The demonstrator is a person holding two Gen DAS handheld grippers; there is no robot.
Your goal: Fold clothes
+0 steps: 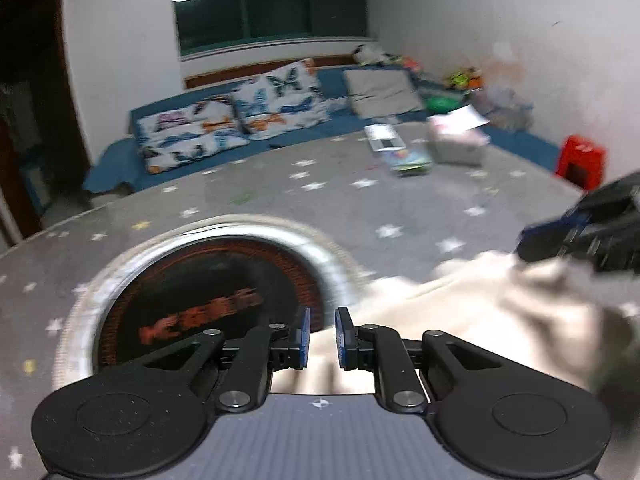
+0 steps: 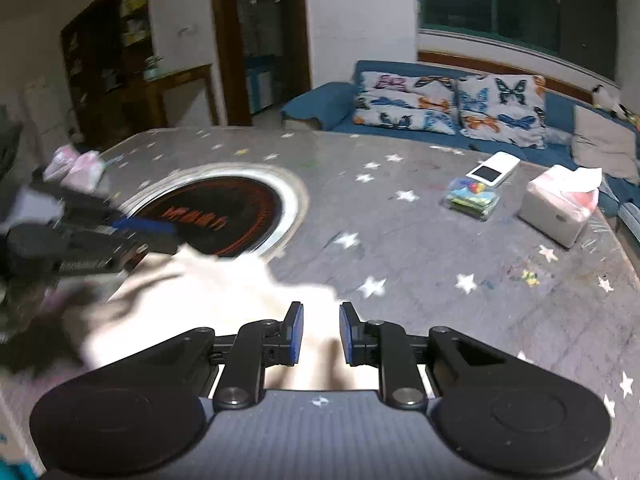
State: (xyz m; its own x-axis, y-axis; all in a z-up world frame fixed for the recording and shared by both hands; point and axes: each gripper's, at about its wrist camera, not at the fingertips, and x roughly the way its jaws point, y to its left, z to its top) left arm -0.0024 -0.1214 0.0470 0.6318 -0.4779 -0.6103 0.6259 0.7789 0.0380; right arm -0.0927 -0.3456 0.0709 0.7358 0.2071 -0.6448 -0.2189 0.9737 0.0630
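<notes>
Two grippers sit low over a grey star-patterned table, each with cream cloth under its fingers. From the left wrist, the left gripper (image 1: 322, 338) shows its blue pads standing a narrow gap apart; the cream garment (image 1: 460, 312) lies below and between them, but whether the pads press on it is lost in blur, so a grip cannot be told. The cloth spreads away to the tool's right in soft folds, its far edge reaching the right gripper (image 1: 580, 236), which enters from the right rim. Ahead and to the left of the fingers is a round inset burner (image 1: 208, 284) with a pale metal ring; the garment's left edge overlaps that ring. Beyond the burner the table (image 1: 280, 200) runs bare to a tissue box (image 1: 458, 140) and small packs far ahead on the right — wide open room forward. From the right wrist, the right gripper (image 2: 321, 336) also shows a slim gap between its pads with the garment (image 2: 224, 292) beneath; grip uncertain again. The cloth stretches left toward the left gripper (image 2: 100, 236), its front edge just touching the burner (image 2: 216, 216). Right of the tool the table (image 2: 440, 240) is open up to the tissue box (image 2: 560, 210) — near the table's far right edge.
</notes>
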